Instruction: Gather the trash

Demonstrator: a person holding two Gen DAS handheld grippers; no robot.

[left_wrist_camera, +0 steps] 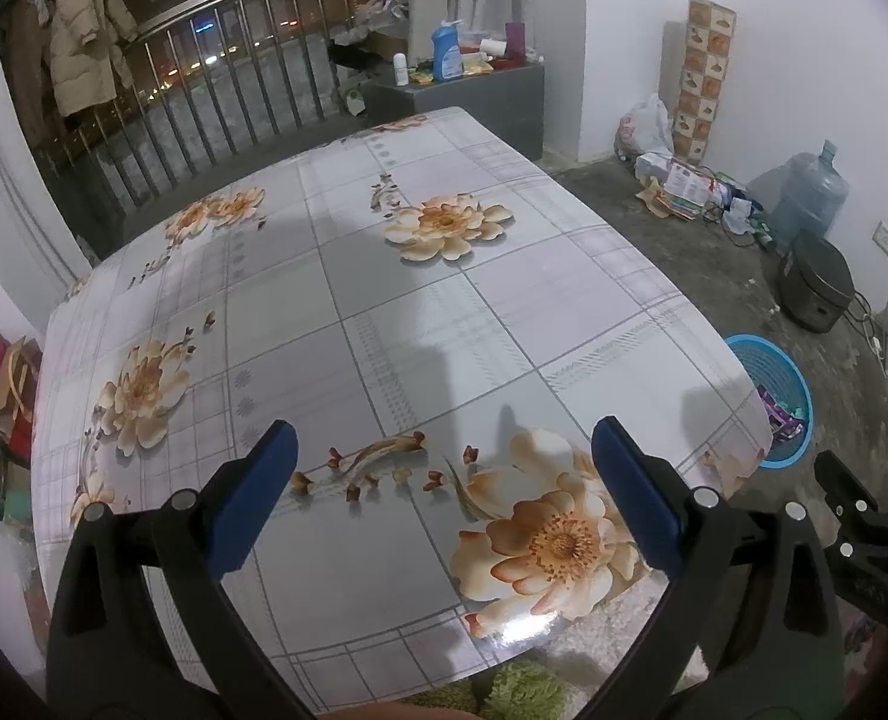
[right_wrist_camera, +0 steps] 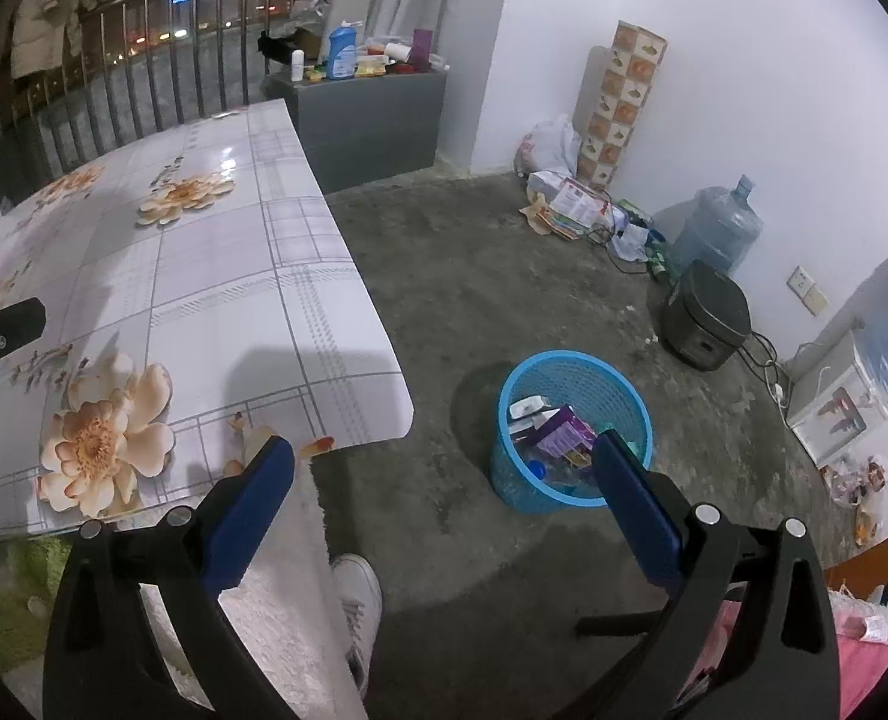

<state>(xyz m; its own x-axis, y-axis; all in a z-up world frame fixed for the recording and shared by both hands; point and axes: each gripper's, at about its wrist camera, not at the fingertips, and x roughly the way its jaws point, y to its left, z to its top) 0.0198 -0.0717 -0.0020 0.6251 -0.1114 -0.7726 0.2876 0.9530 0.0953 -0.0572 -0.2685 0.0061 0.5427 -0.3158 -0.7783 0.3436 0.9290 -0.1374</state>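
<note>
Left wrist view: the left gripper (left_wrist_camera: 441, 483) is held over the near edge of the table (left_wrist_camera: 384, 324), jaws spread wide, nothing between the blue pads (left_wrist_camera: 252, 498). The flowered cloth is seen bare across its whole visible surface; no trash is spotted on it. The blue basket (left_wrist_camera: 795, 387) is glimpsed on the floor past the table's right corner, with wrappers inside. Part of the right gripper (left_wrist_camera: 864, 516) is caught at the right edge; its opening cannot be judged from here. A grey cabinet (left_wrist_camera: 474, 96) with bottles is seen behind the table, and a water jug (left_wrist_camera: 807, 198) stands by the wall.

Right wrist view: the right gripper (right_wrist_camera: 444, 480) is held off the table's right edge, aimed toward the floor, jaws wide apart and empty. The blue basket (right_wrist_camera: 510, 414) is seen just ahead, on the concrete floor, near the table corner. It is partly filled: a purple carton (right_wrist_camera: 558, 429), a white packet and a blue-capped bottle are made out. A white shoe (right_wrist_camera: 357, 594) is seen below. A loose paper pile (right_wrist_camera: 570, 207) lies against the far wall, well apart from the basket.

Progress, as judged: the table is cleared and the collected trash is already in the basket; task looks at or near its end. Whether the wall pile counts as trash cannot be told.
</note>
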